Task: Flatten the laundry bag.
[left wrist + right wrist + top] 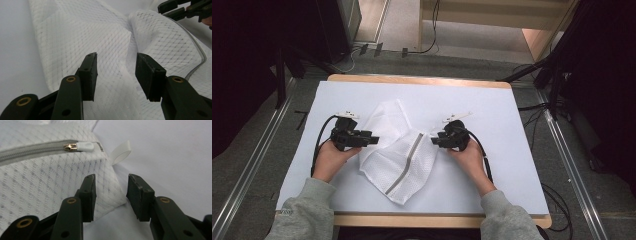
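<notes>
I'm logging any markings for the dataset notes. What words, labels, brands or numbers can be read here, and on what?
None can be read.
Mesh laundry bag: no print or label shows; its white loop tab and zipper pull are blank.
Left claw and right claw: no marking shows.
Grey sleeve cuff: a small dark mark, too blurred to read.

Even overhead light, bright white table cover (512,150), dark room edges; close views soft, slightly blurred.

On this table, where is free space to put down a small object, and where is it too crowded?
Free: the white sheet right of the right gripper, the strip behind the mesh bag toward the far wooden edge, and the left margin beyond the left gripper. Crowded: the middle, where both open grippers flank the bag.
</notes>
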Demonstrator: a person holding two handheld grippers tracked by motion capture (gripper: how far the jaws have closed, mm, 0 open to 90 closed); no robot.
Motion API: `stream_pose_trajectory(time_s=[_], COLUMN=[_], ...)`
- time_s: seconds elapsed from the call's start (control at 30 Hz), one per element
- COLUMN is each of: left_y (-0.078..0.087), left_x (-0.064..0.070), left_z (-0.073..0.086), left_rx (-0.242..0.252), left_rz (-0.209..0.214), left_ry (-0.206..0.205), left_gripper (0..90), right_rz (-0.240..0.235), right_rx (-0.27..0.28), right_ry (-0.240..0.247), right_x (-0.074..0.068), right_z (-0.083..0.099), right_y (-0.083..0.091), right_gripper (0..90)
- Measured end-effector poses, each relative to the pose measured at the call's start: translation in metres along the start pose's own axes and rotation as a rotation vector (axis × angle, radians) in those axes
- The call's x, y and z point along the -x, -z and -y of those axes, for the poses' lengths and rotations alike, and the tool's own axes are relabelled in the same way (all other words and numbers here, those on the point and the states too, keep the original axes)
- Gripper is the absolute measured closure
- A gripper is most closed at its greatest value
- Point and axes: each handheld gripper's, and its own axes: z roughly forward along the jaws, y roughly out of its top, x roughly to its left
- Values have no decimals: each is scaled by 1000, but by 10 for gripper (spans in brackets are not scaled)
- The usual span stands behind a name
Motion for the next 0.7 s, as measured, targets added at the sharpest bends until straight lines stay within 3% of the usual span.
stream_pose_trajectory(time_s=[0.1, 0.23, 0.47, 0.7], left_y=[3, 4, 3, -2], left_x=[-1, -3, 0, -1], left_z=[2, 2, 1, -3], left_rx=[7, 11, 11, 13], left_rz=[-1, -5, -1, 5], left_ry=[8, 13, -5, -15], left_gripper=[531, 528, 516, 507], right_rz=[18, 74, 50, 15], right_rx=[-8, -4, -6, -44], right_ry=[38, 84, 52, 27], right_x=[-4, -10, -12, -15], right_z=[0, 2, 3, 4], right_y=[-4, -5, -4, 8], right_gripper=[613, 696, 892, 900])
